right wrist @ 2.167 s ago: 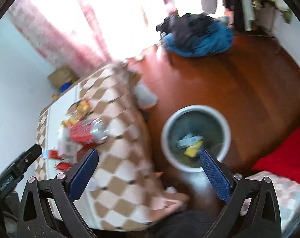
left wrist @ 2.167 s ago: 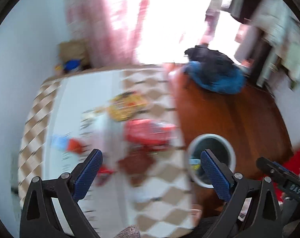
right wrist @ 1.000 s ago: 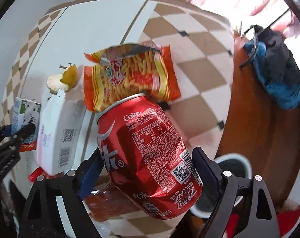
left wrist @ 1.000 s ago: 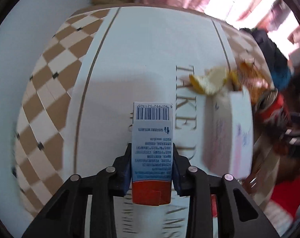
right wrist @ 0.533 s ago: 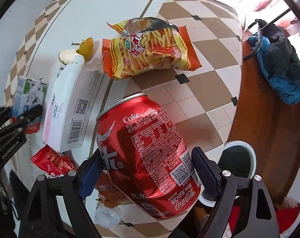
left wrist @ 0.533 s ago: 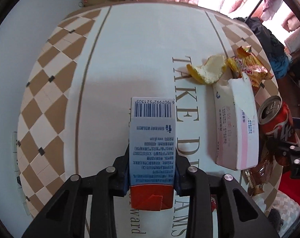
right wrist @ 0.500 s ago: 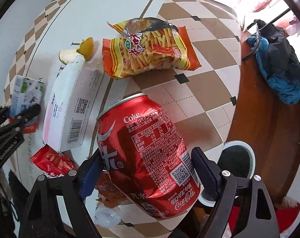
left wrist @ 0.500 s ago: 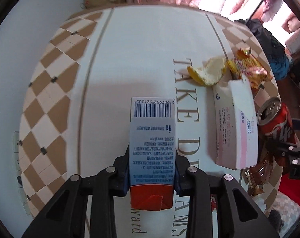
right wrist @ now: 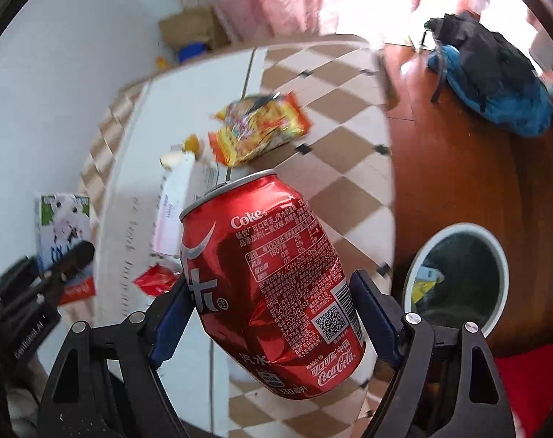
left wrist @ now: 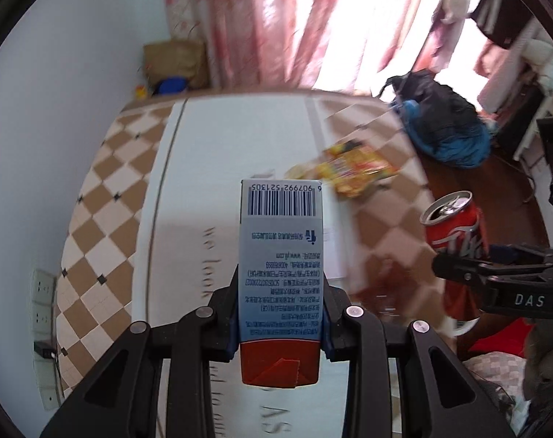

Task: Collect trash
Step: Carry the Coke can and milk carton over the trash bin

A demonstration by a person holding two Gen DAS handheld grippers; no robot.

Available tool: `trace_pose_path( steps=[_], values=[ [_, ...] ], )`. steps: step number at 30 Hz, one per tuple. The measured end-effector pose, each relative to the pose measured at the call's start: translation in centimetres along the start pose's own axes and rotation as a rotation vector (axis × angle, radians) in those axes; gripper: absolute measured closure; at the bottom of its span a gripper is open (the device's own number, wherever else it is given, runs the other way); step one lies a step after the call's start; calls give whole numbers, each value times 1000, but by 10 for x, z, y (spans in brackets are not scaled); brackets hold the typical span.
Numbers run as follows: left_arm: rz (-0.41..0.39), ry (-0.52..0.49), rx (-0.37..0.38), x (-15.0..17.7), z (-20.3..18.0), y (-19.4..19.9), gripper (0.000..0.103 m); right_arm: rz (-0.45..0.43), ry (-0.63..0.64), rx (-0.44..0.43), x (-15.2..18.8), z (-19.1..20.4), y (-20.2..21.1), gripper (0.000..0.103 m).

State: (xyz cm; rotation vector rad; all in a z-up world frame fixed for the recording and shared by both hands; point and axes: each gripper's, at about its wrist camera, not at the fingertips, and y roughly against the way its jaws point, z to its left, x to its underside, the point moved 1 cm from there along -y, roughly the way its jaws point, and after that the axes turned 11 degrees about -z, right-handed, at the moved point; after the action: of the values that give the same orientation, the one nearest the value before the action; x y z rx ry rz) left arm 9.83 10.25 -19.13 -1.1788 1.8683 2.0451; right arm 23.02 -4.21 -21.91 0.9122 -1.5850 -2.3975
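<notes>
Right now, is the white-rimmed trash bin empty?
No, the white-rimmed trash bin on the wooden floor already holds yellow and blue scraps.

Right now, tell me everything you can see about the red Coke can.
The Coke can is shiny red metal with white lettering, a nutrition table, a barcode and a QR code. Its wall looks slightly dented. It leans with its silver top tilted up and away, the tab end looking open in the left wrist view. The right gripper clamps it by its sides with blue pads, holding it in the air above the table edge.
</notes>
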Motion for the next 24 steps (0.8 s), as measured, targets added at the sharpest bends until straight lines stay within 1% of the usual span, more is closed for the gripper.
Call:
trace_pose_path(
  steps=[4, 7, 8, 9, 13, 17, 21, 24],
  values=[
    [-57, -47, 55, -16, -42, 25, 74, -89, -111, -26, 8, -43, 48, 18],
    [-86, -87, 107, -26, -79, 36, 74, -149, -176, -19, 17, -83, 86, 19],
    [-95, -104, 133, -29, -98, 38, 74, -164, -197, -13, 20, -96, 97, 19],
    [-96, -117, 150, -31, -112, 39, 74, -183, -223, -1, 24, -115, 110, 19],
    [-89, -162, 217, -32, -169, 29, 74, -213, -300, 42, 38, -175, 138, 19],
    [-44, -204, 276, -25, -231, 3, 74, -200, -382, 91, 58, -241, 142, 19],
    [20, -226, 317, -11, -281, -35, 74, -158, -461, 113, 81, -292, 123, 19],
    [86, -245, 333, 2, -314, -68, 74, -123, -518, 121, 96, -327, 99, 20]
  ],
)
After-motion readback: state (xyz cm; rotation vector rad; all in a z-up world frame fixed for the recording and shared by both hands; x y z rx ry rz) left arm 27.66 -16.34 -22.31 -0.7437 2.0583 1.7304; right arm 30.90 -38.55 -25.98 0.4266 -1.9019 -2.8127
